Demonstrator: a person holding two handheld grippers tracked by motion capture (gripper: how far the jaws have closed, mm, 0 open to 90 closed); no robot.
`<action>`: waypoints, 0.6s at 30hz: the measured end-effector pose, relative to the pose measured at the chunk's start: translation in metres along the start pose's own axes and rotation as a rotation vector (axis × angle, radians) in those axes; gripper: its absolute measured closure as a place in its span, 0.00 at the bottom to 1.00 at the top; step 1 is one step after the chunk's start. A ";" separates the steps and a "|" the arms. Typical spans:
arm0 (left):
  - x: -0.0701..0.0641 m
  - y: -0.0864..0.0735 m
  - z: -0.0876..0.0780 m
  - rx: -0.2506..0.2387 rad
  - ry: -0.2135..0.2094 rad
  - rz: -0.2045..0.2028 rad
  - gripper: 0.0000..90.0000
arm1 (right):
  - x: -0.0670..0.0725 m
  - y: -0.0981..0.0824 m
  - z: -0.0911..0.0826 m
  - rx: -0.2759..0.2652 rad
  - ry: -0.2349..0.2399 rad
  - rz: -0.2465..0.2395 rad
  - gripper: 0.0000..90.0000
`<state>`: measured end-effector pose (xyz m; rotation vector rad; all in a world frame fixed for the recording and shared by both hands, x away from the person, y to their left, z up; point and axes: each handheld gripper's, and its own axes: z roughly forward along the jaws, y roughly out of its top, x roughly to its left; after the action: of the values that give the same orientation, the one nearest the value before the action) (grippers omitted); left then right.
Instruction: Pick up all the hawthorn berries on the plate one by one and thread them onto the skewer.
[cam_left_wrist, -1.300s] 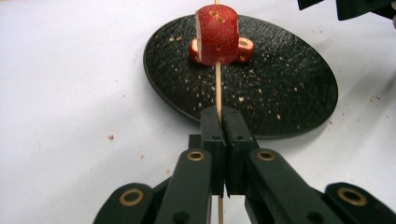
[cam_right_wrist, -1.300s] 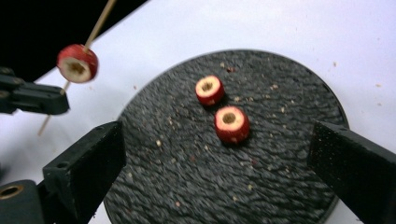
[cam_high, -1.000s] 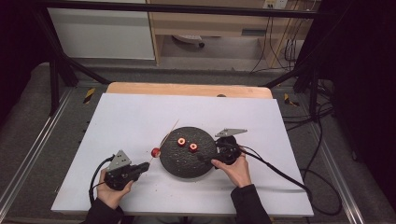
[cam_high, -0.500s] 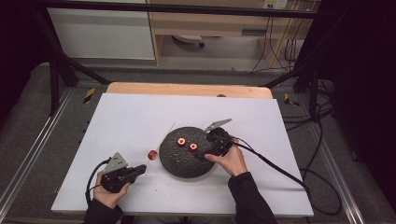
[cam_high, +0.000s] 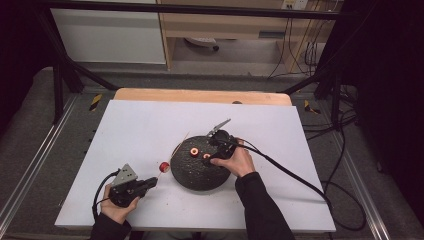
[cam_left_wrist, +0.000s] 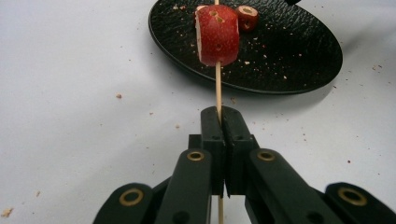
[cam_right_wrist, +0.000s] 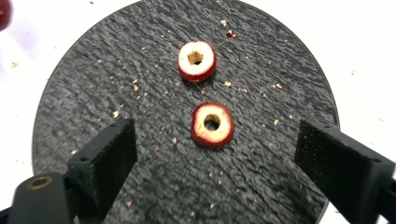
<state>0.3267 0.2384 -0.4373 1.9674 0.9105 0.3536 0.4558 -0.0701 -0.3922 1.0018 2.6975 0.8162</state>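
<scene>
Left gripper (cam_left_wrist: 219, 114) has its jaws clamped tight on a thin wooden skewer (cam_left_wrist: 217, 86); the stick runs up between the pads and carries one red fruit piece (cam_left_wrist: 217, 35) threaded near its far end, cut face pale with small holes. In the high view that gripper (cam_high: 150, 182) sits near the front left of the white table (cam_high: 140, 130), held low in the person's left hand (cam_high: 117, 207), with the skewered piece (cam_high: 163, 167) just off the left edge of the black plate (cam_high: 200, 175). The skewer tip reaches over the plate rim, though whether it touches the plate is hard to tell. Right gripper (cam_right_wrist: 215, 158) hangs over the plate (cam_right_wrist: 116, 70), jaws spread wide and just been closing in, nothing between the pads. Two red rings with pale flesh and a cored hole lie flat on the plate: the near ring (cam_right_wrist: 212, 124) sits between the jaws' line but clear of both pads, the far ring (cam_right_wrist: 196, 60) just beyond it, apart. Crumbs are scattered over the plate and table. From above, the right hand (cam_high: 235, 160) sits over the plate's right side, its gripper (cam_high: 212, 150) pointing at the rings (cam_high: 193, 152).
</scene>
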 end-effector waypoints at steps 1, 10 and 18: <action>0.000 0.000 0.000 -0.001 0.001 -0.001 0.98 | -0.001 0.002 0.002 0.010 0.002 -0.002 0.18; 0.000 0.000 0.000 0.001 -0.002 0.002 0.98 | -0.007 0.012 0.018 0.090 0.020 0.000 0.33; 0.000 0.000 0.001 0.002 -0.003 0.004 0.98 | -0.007 0.016 0.028 0.130 0.051 -0.001 0.49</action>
<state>0.3270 0.2380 -0.4377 1.9715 0.9055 0.3517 0.4788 -0.0522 -0.4074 1.0191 2.8263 0.6823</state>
